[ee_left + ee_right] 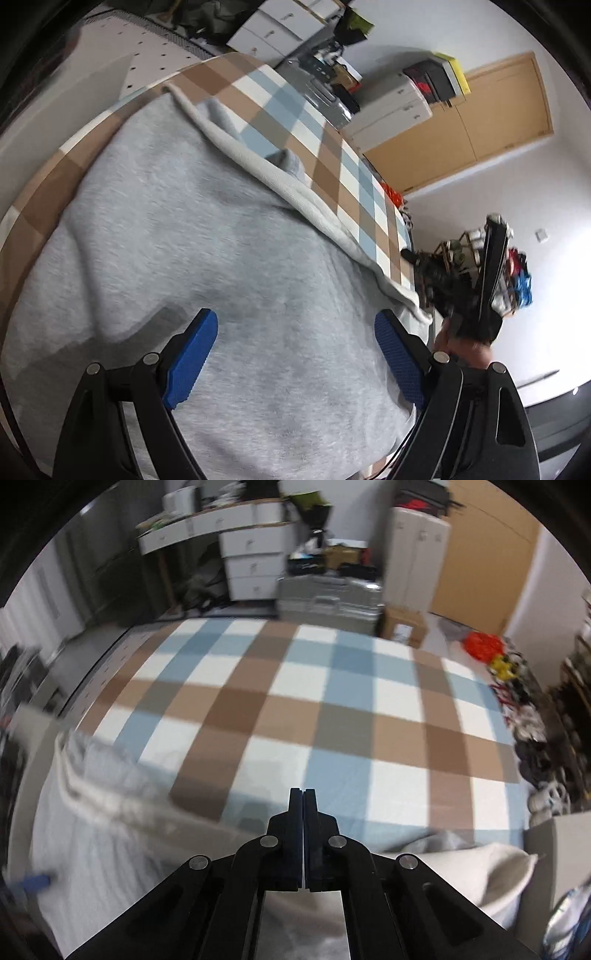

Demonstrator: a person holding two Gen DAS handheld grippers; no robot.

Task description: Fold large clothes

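A large light-grey sweatshirt [221, 240] lies spread on a bed cover checked in brown, blue and white [280, 110]; its ribbed hem runs diagonally across the left wrist view. My left gripper [295, 314] hangs just above the sweatshirt, blue pads [195, 354] wide open, nothing between them. My right gripper [496, 221] shows at the bed's right edge, held by a hand. In the blurred right wrist view my right gripper [303, 794] is shut, fingers pressed together with no cloth between them, above the checked cover [295, 709]. The grey sweatshirt [92, 812] lies to its left and below.
Beyond the bed stand white drawers [251, 565], a grey suitcase [328, 598] and a cardboard box [404, 626]. A wooden door [480, 122] is in the far wall. Shoes and clutter [528, 720] line the floor on the right. A cream cloth [480, 878] lies at the near right.
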